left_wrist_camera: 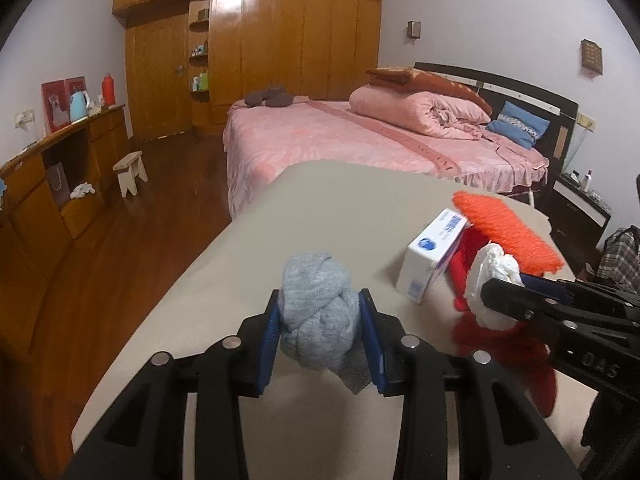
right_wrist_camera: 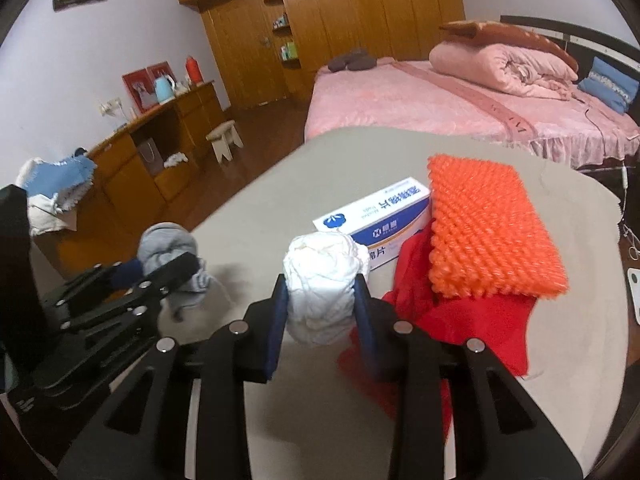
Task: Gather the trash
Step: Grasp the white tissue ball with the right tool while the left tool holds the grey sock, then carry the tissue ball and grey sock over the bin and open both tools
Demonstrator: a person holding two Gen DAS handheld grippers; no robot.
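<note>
My left gripper (left_wrist_camera: 320, 334) clamped the knotted grey fabric bundle (left_wrist_camera: 318, 312) at frame centre; my right gripper (right_wrist_camera: 322, 312) pinched the crumpled white wad (right_wrist_camera: 324, 280). I judged both needed firm, level carrying above the beige table (right_wrist_camera: 280, 200).

Balled grey cloth wad (left_wrist_camera: 318, 310) and crumpled white wad (right_wrist_camera: 322, 294), both lifted above table.

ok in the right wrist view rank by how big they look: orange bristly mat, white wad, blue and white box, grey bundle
1. orange bristly mat
2. white wad, though it sits nearest the camera
3. blue and white box, partly hidden
4. grey bundle, partly hidden
</note>
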